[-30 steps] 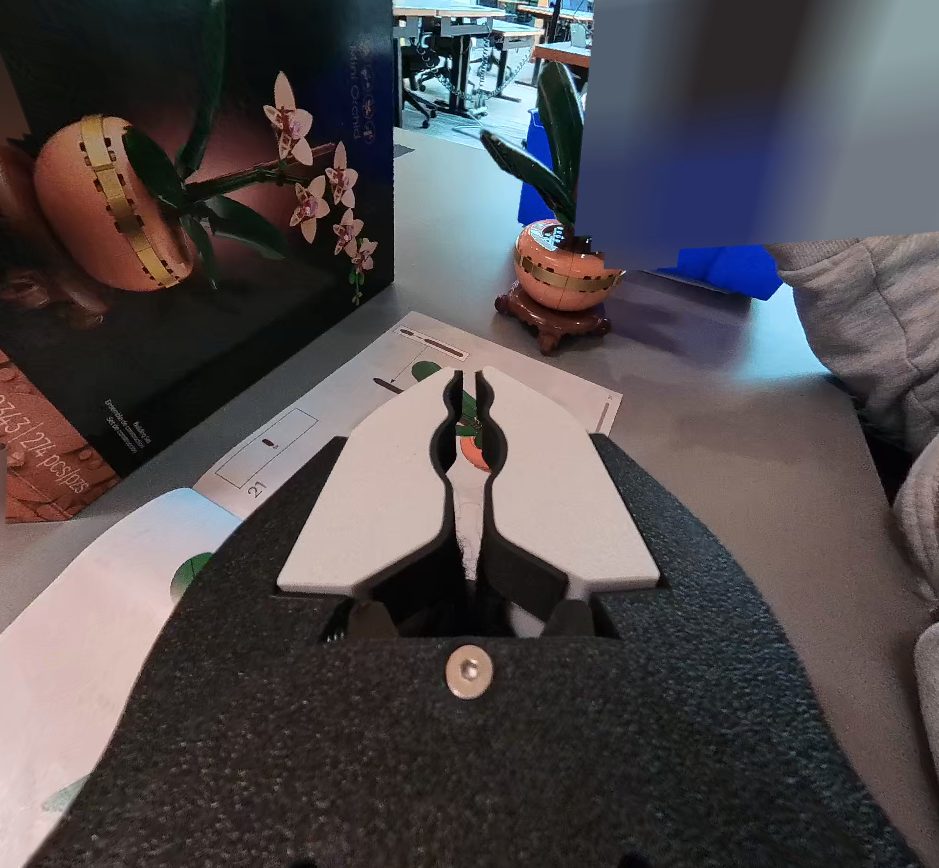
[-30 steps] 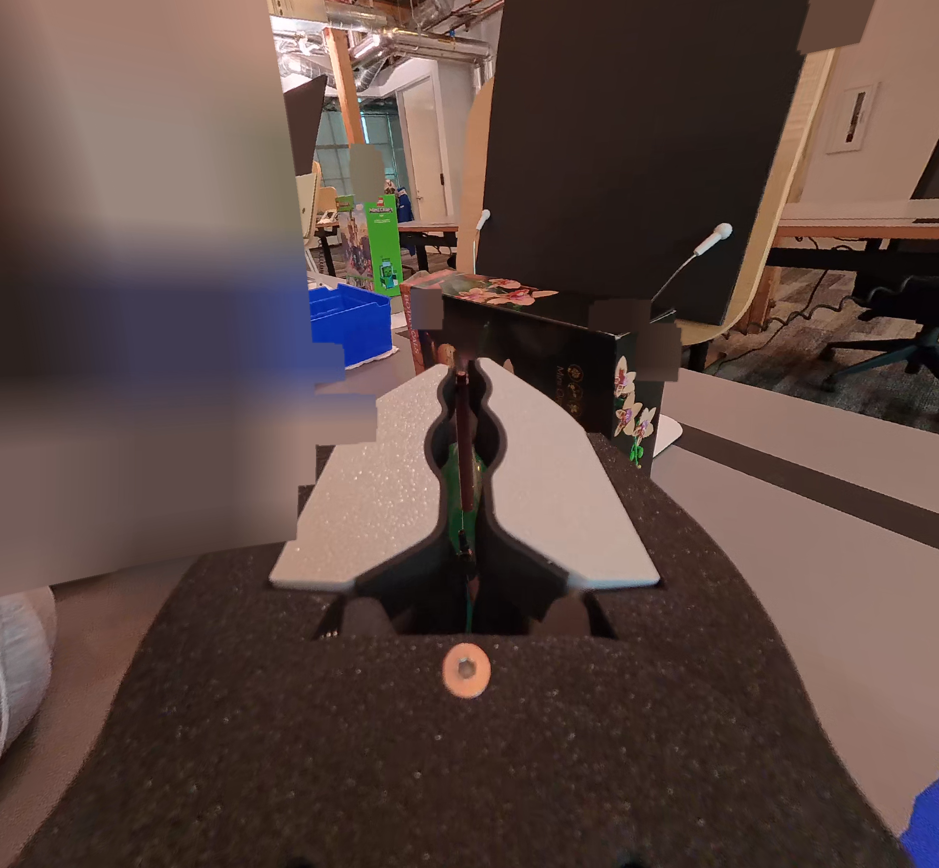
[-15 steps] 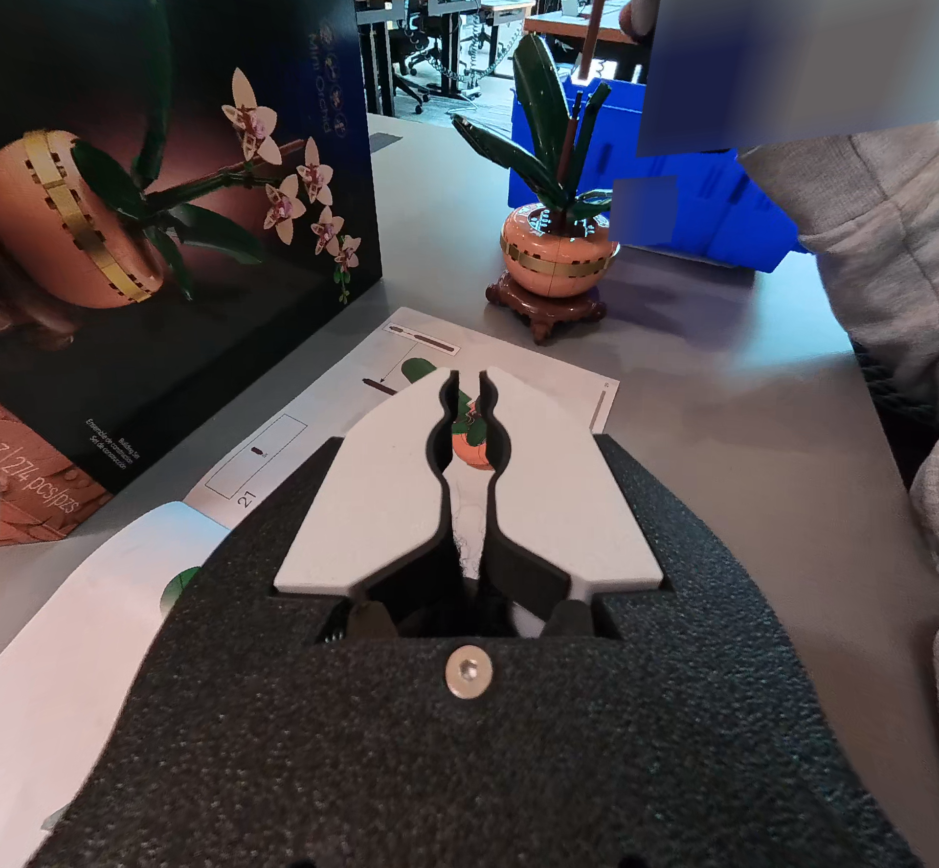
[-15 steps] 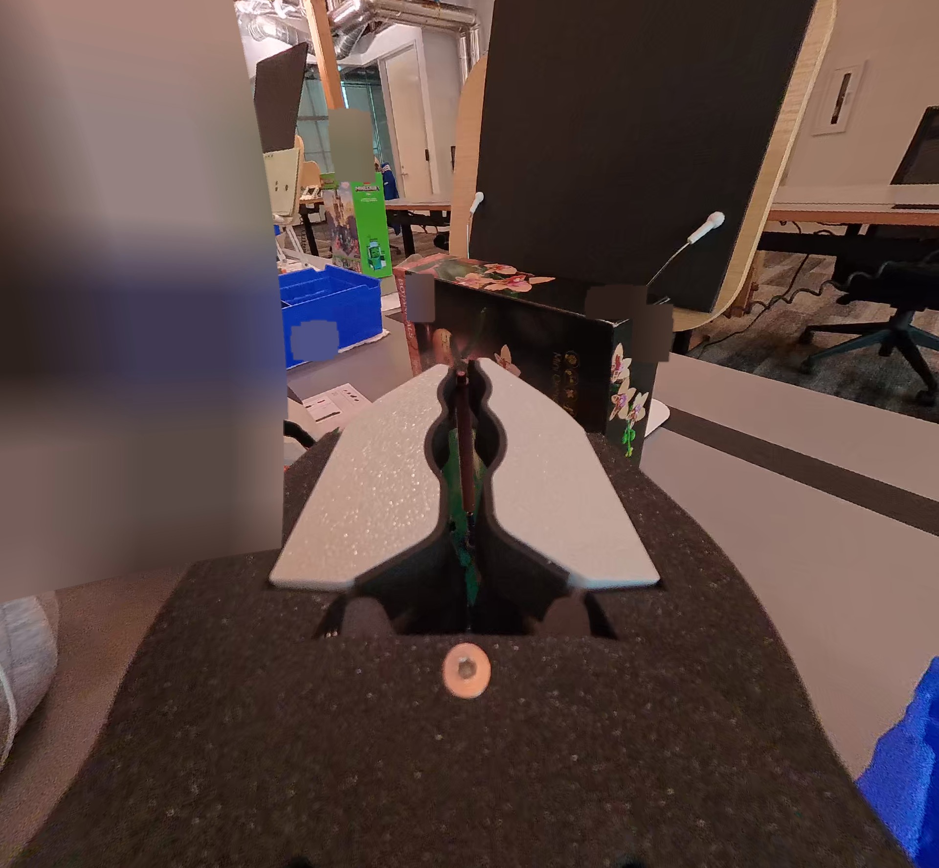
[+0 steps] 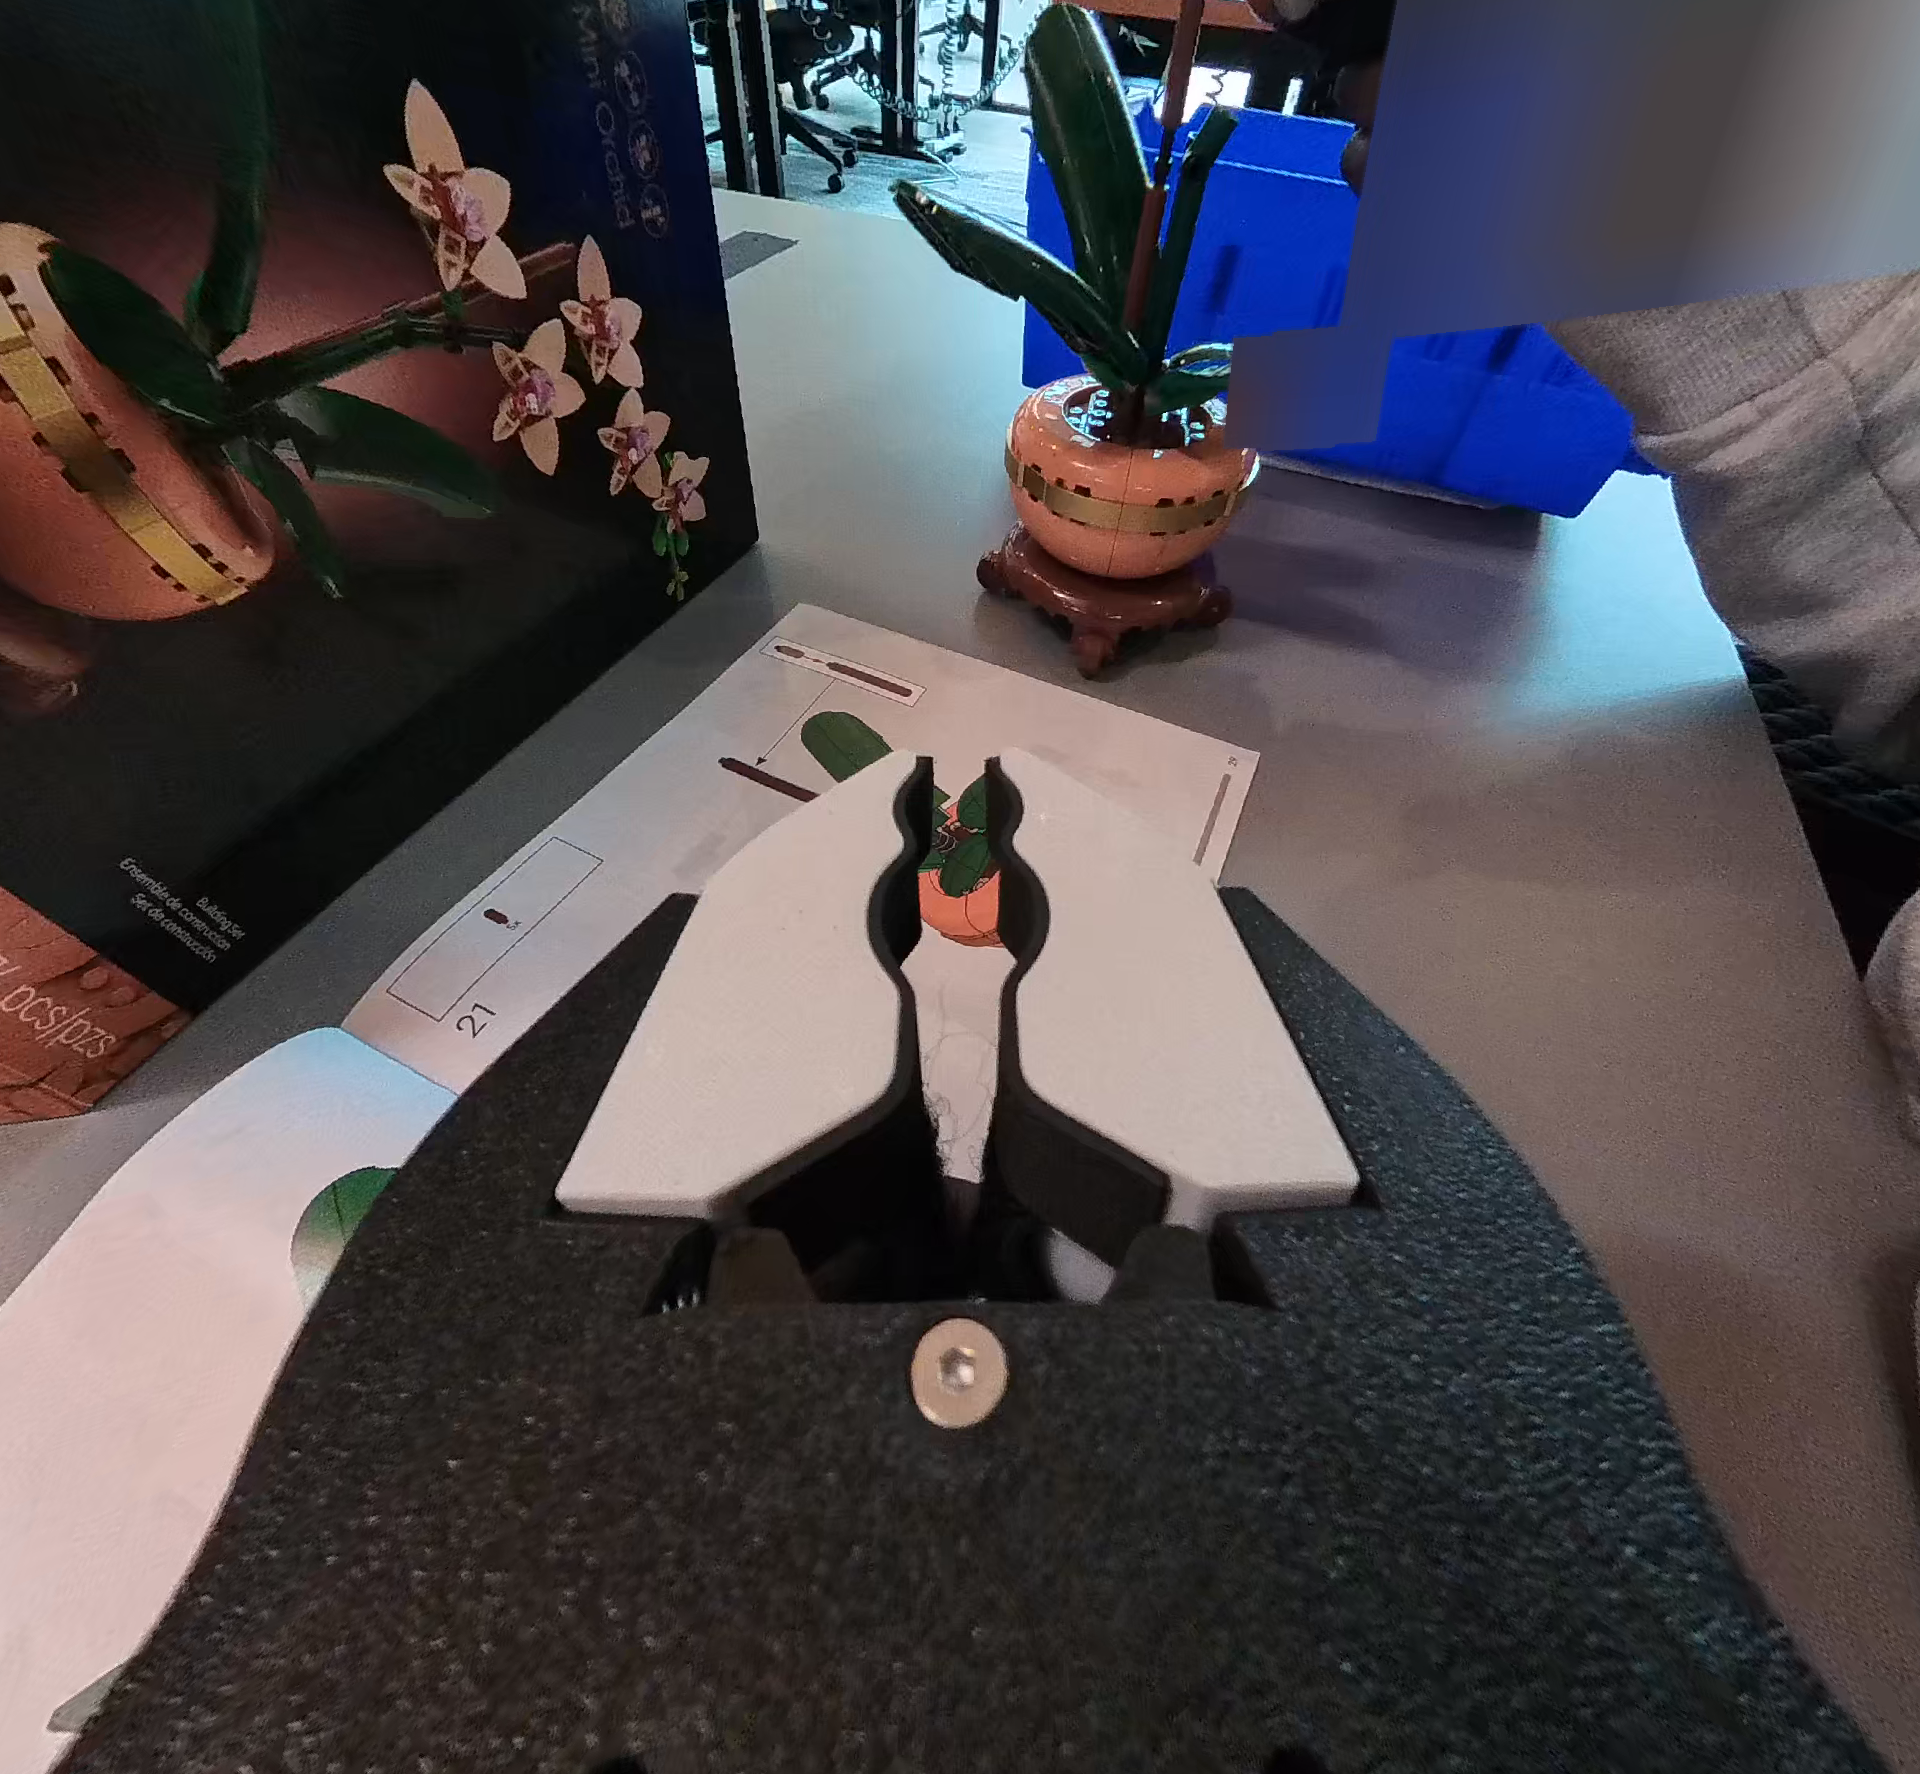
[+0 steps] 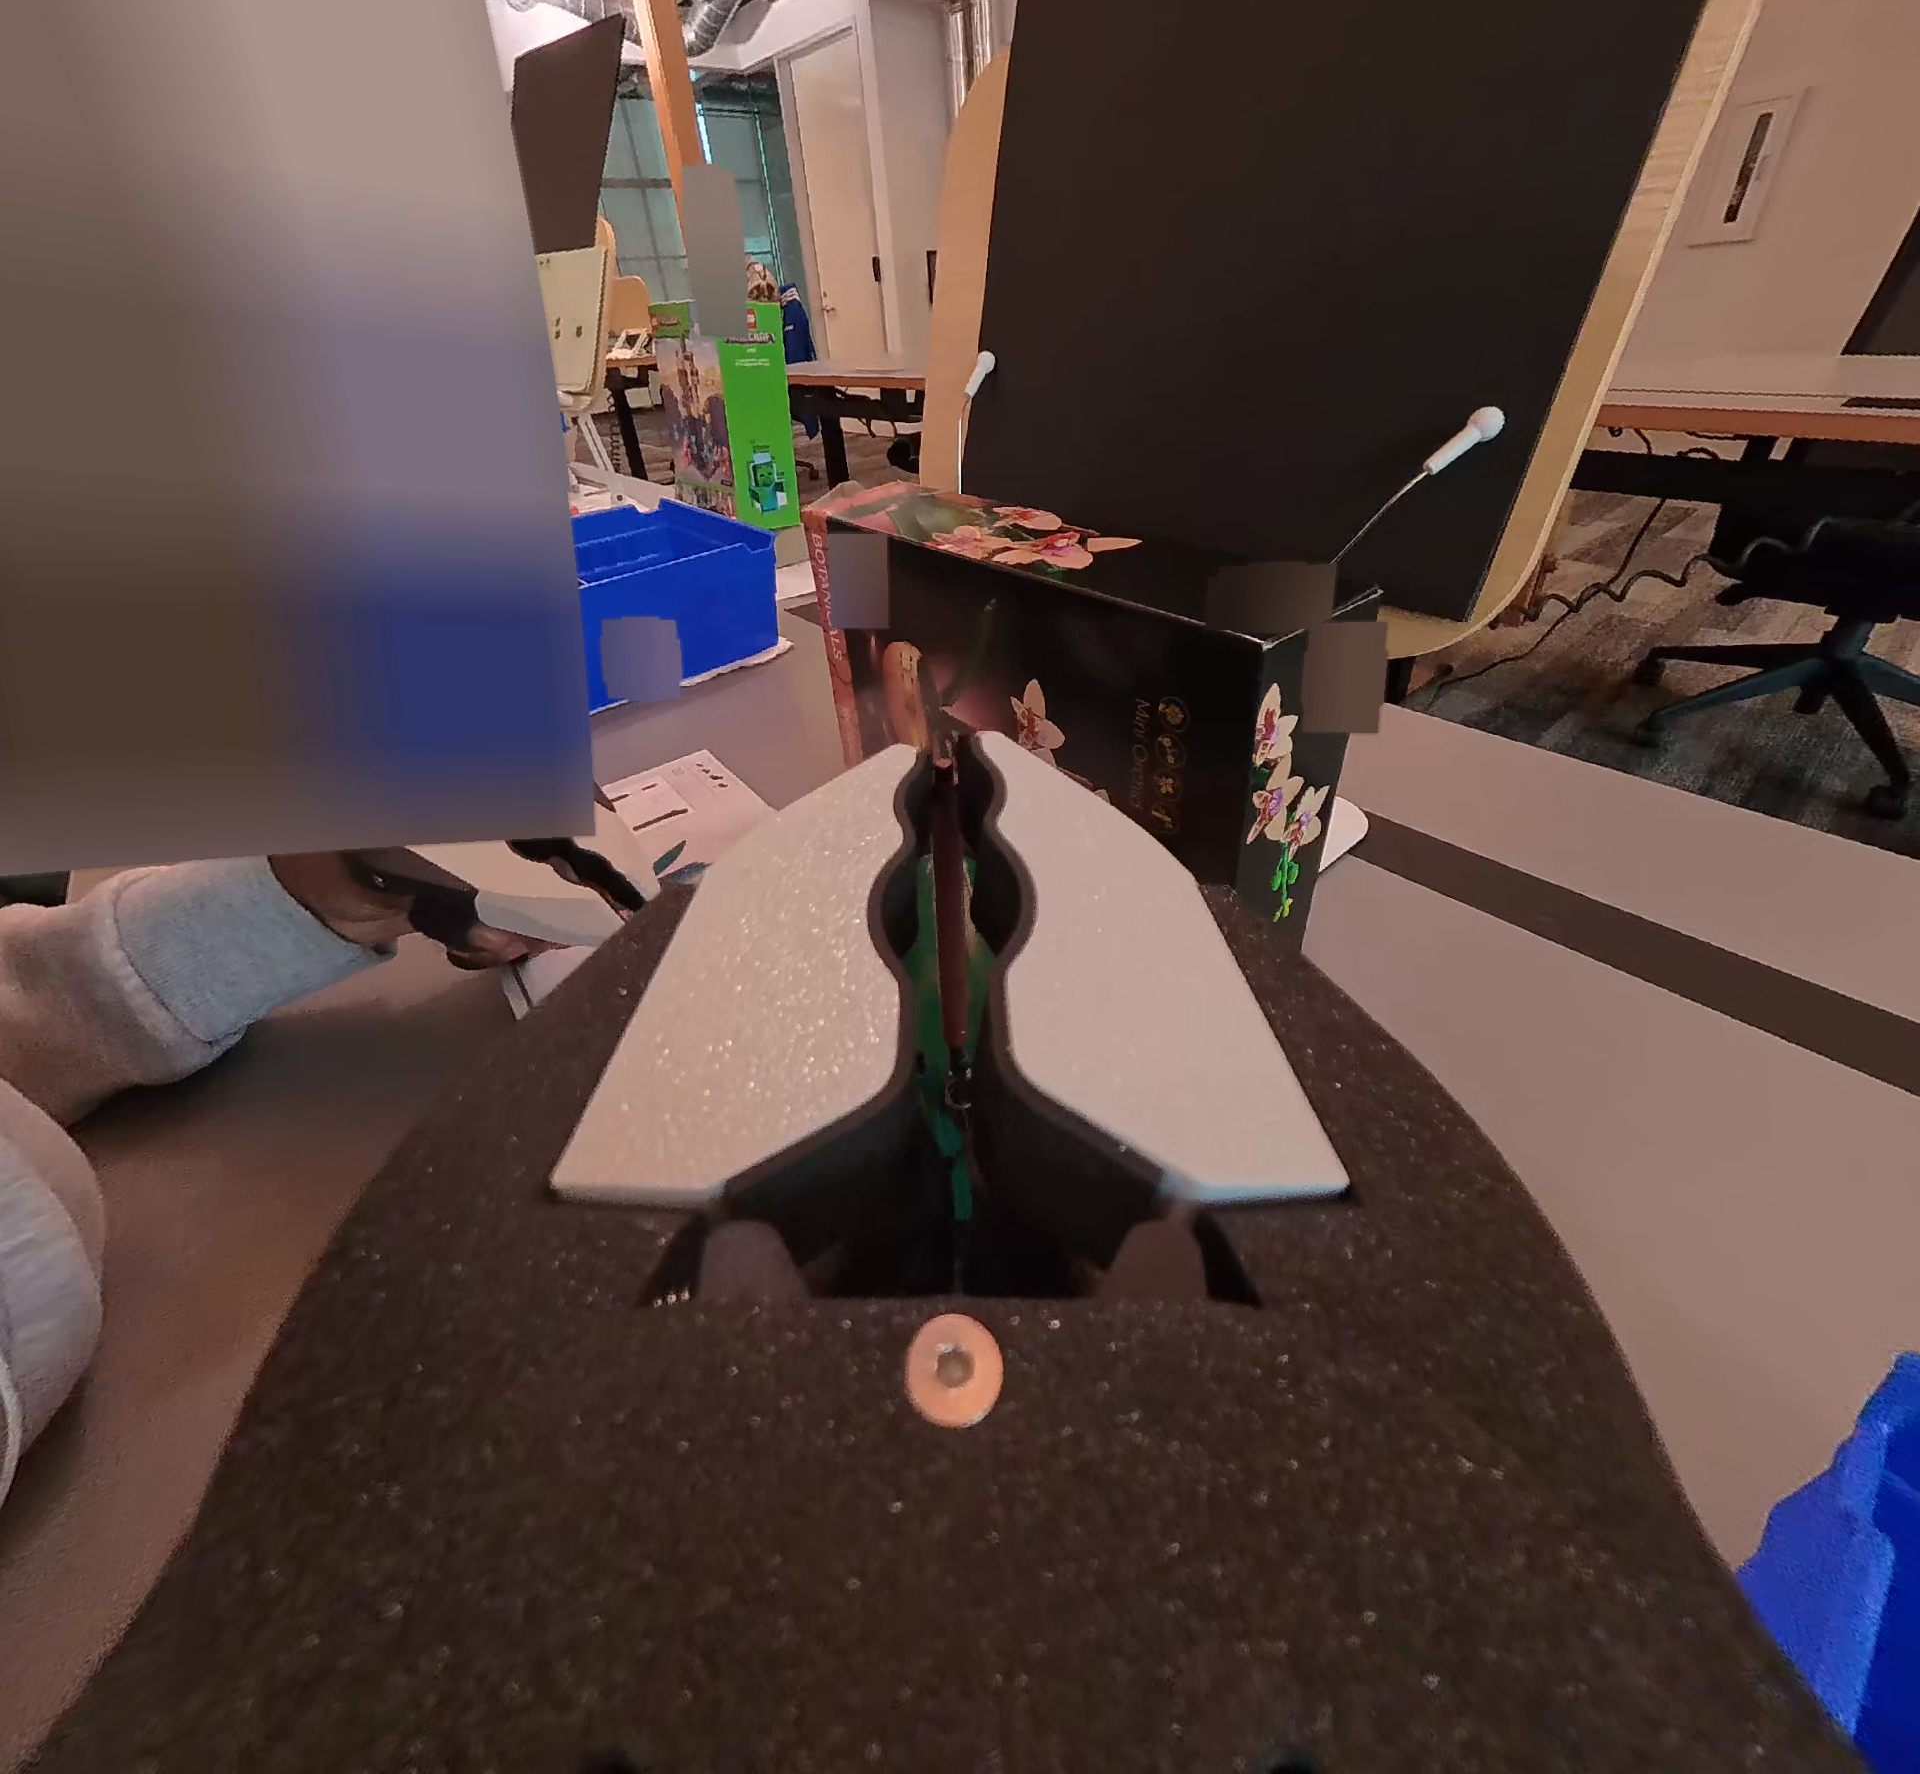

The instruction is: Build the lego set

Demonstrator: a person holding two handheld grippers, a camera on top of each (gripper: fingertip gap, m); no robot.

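Compared with a second ago, the left wrist view has tipped up and drawn closer: the orchid pot (image 5: 1127,488) now shows whole, with its dark green leaves (image 5: 1070,166) and a thin brown stem (image 5: 1169,114) rising out of it to the top of the picture, where a second ago only the pot and one leaf showed under the blur. The blue bin (image 5: 1455,394) behind the pot is more exposed too. In the right wrist view the set's box (image 6: 1091,685) has slid nearer, and a sleeved hand (image 6: 416,903) has come into sight at the left, low by the table.

The left gripper (image 5: 958,774) hovers low over the instruction booklet (image 5: 1091,737), pointing at the pot on the far side; its jaws stand a narrow slit apart with nothing between them, only the printed page showing through. The right gripper (image 6: 956,748) is held level above the grey table (image 6: 1558,1049), aimed at the box, and its jaws are pinched tight on the brown stem piece (image 6: 948,903), which runs lengthwise along the gap with green parts beside it. The big orchid box (image 5: 343,353) stands upright at the left of the booklet, touching its near corner.
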